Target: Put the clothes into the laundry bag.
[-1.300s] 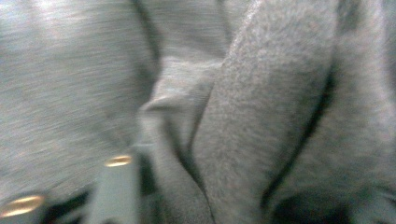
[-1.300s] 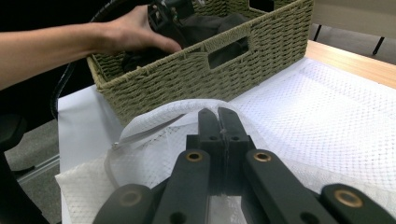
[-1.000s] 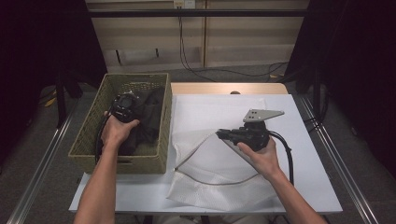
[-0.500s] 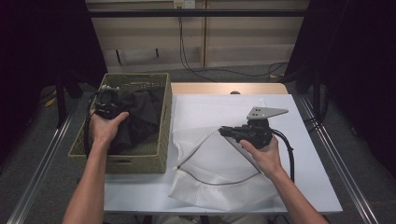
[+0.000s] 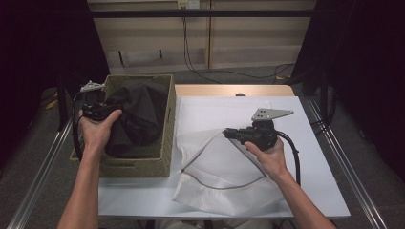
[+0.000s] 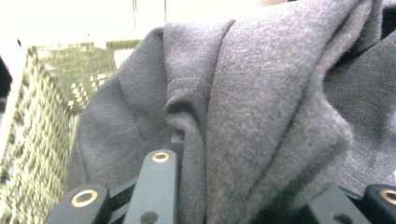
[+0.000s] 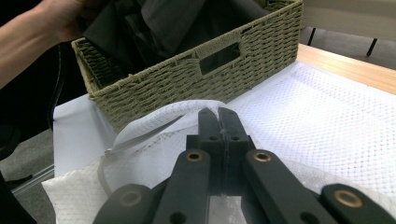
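A woven green basket (image 5: 166,143) stands on the left of the white table (image 5: 133,193). It holds a dark grey garment (image 5: 143,112). My left gripper (image 5: 109,110) is shut on a fold of that garment (image 6: 261,93) and holds it up against the basket's left rim. A white mesh bag (image 5: 224,171) lies flat to the right of the basket, its mouth edged with a zip. Its near edge (image 7: 154,126) is pinched in my right gripper (image 7: 218,114), whose jaws are shut just above the table (image 5: 228,132). The basket (image 7: 187,79) stands straight ahead of it.
A wooden strip (image 5: 234,90) runs along the table's far edge. Metal rails (image 5: 344,157) flank both sides. Cables (image 5: 200,62) lie on the floor behind. My right gripper's black cable (image 5: 293,157) loops over the table's right part.
My left gripper has moved from the middle of the basket to its left rim, pulling the dark garment up with it. The right gripper has stayed on the bag's edge.
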`<state>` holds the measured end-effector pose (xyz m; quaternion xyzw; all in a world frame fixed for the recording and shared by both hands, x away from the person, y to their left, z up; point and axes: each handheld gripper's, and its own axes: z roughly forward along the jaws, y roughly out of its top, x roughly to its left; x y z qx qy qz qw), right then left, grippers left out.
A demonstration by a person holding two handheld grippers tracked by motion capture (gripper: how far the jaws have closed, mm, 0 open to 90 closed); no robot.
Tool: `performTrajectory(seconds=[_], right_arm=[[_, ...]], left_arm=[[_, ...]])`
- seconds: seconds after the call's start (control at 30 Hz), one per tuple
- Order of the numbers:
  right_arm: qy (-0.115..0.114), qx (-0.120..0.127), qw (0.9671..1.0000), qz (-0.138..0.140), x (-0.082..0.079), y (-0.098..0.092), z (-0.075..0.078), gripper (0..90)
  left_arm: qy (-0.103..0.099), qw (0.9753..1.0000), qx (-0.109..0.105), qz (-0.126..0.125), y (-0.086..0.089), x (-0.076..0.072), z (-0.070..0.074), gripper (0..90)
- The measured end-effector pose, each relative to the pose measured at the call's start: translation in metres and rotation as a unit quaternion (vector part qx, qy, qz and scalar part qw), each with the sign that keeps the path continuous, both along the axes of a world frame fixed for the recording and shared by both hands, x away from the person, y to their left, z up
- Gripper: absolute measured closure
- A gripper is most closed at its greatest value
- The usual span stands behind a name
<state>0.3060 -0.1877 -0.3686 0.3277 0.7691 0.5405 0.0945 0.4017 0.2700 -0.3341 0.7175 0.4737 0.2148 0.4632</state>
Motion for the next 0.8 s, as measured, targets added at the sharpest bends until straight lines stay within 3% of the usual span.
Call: performTrajectory(seconds=[0.3,0.5,0.67,0.8], right_arm=[[-0.001,0.002,1.0000,0.001,-0.001,0.000,0.001,89.6],[0.000,0.001,1.0000,0.001,-0.001,0.000,0.001,89.6],[0.003,0.000,1.0000,0.006,0.000,0.002,-0.001,89.6],[0.004,0.000,1.0000,0.005,0.001,0.002,-0.002,89.6]], left_arm=[[-0.048,0.9987,-0.019,-0.005,0.002,-0.015,0.024,69.6],[-0.066,0.9975,-0.026,-0.002,0.008,-0.022,0.036,69.5],[-0.077,0.9969,-0.017,-0.003,0.011,-0.028,0.046,69.5],[-0.095,0.9950,-0.032,-0.003,0.016,-0.035,0.054,69.5]])
